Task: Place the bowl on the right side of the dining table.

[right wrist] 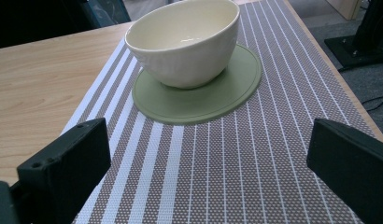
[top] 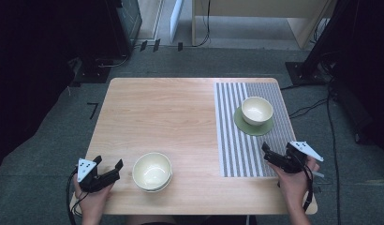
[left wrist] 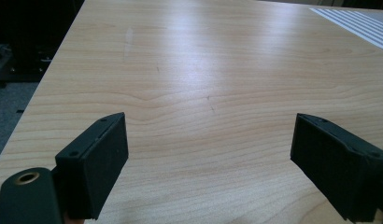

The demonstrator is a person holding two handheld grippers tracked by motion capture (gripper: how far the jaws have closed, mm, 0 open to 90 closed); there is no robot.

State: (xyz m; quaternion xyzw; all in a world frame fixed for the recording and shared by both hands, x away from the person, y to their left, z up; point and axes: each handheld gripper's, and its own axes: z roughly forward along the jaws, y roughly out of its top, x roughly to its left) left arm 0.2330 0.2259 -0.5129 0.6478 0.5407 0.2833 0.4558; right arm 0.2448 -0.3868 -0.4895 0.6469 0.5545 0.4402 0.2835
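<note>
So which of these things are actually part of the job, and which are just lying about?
In use:
- stacked cream ceramic bowls
- cream bowl on round green coaster
- striped woven placemat
- left gripper, right gripper

Lying about:
- black floor cables
- black stand base

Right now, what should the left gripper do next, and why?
Probably move the left gripper a little right toward the stacked bowls. Its jaws stand open with nothing between them, and the bowls sit just beside it near the table's front edge. Another bowl already sits on the green coaster.
</note>
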